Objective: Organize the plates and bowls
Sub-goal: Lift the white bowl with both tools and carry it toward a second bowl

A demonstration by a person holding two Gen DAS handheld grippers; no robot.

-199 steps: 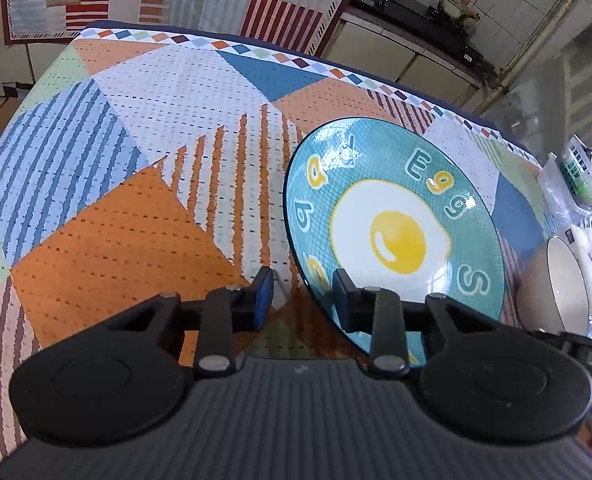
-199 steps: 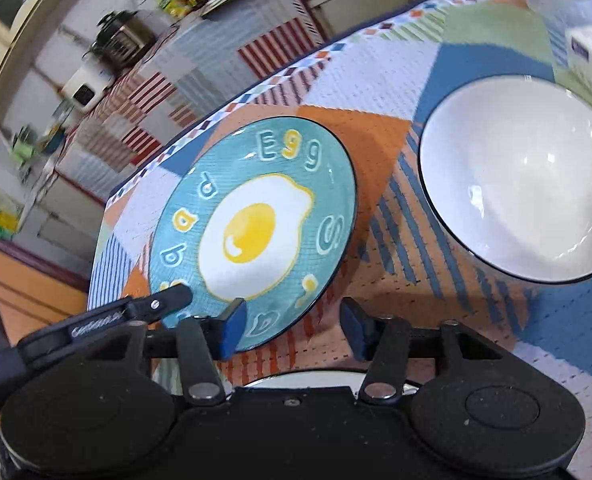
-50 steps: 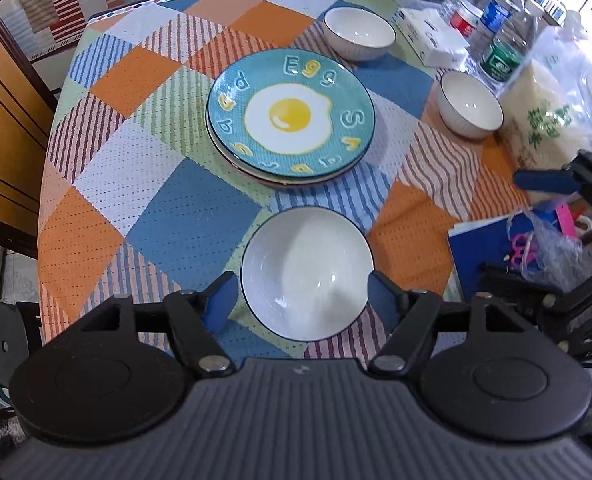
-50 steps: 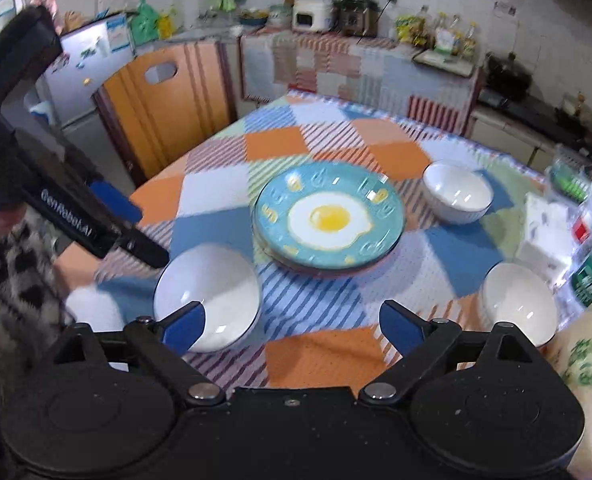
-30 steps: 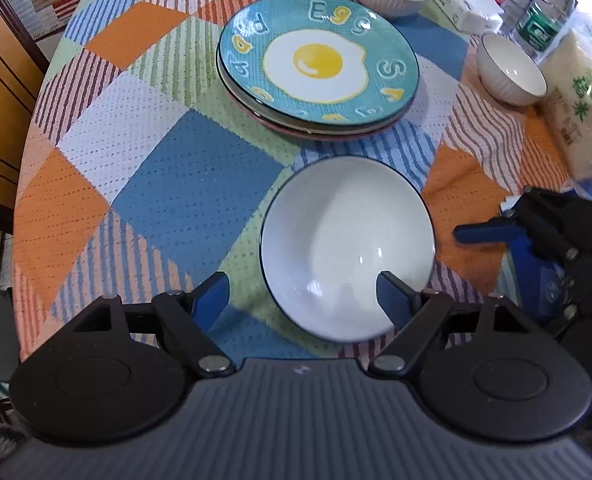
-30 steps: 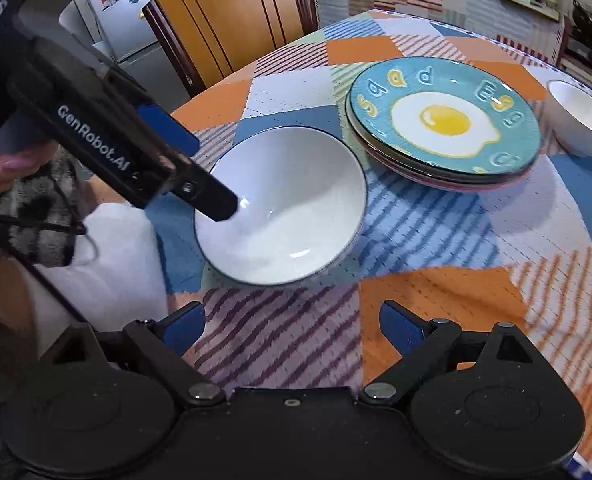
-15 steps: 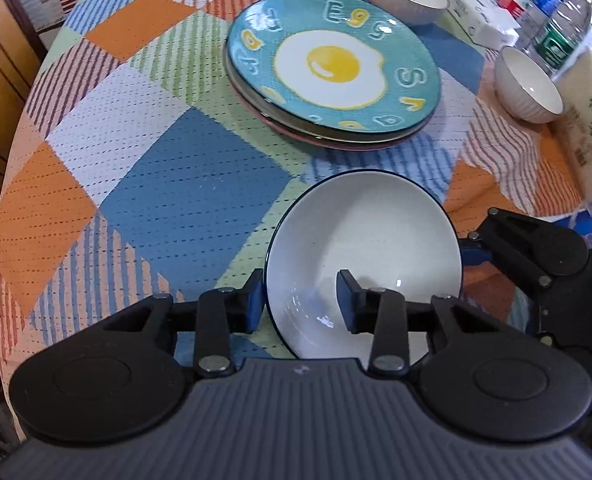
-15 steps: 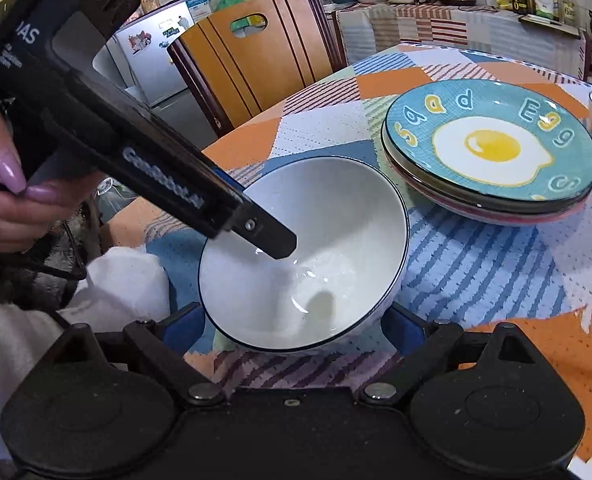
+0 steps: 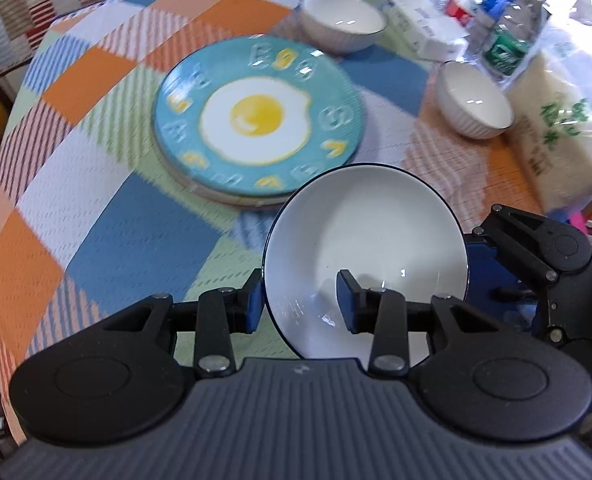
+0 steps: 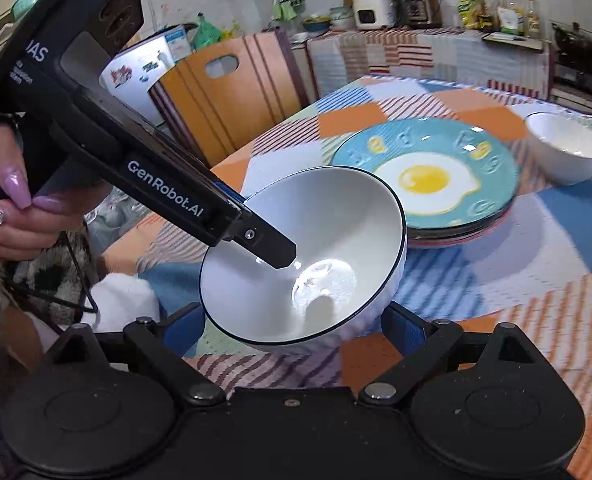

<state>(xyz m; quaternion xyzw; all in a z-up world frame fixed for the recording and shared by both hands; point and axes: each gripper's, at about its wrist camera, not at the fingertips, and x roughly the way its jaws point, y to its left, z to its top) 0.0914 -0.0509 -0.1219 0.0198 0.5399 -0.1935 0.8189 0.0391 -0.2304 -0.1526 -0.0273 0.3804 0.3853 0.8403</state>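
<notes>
Called for a firm, steady pinch: held the big white bowl (image 9: 368,232) by its near rim only, in the left gripper (image 9: 301,302), one pad inside the wall and one outside, clamped on it. Hung tipped, seemingly clear of the tablecloth (image 9: 108,248), just on the near side of the stack of plates (image 9: 256,120), its far rim overlapping the stack's edge in the left view. Likely meant for one of the two small bowls (image 9: 342,20) (image 9: 474,98) farther back, to be nested or grouped. Best carried low and slow, since a glazed rim gripped at one point could swing or slip; best kept high enough to pass the egg plate without clipping it.

Right gripper (image 10: 292,332) spread wide open, a pad at either side beneath the bowl's near wall, ready as a support; contact there impossible to tell. Left gripper pitched steeply down over the bowl, handle wrapped in the person's hand (image 10: 20,208). Right one angled down more gently, aimed across the table toward the plates.
</notes>
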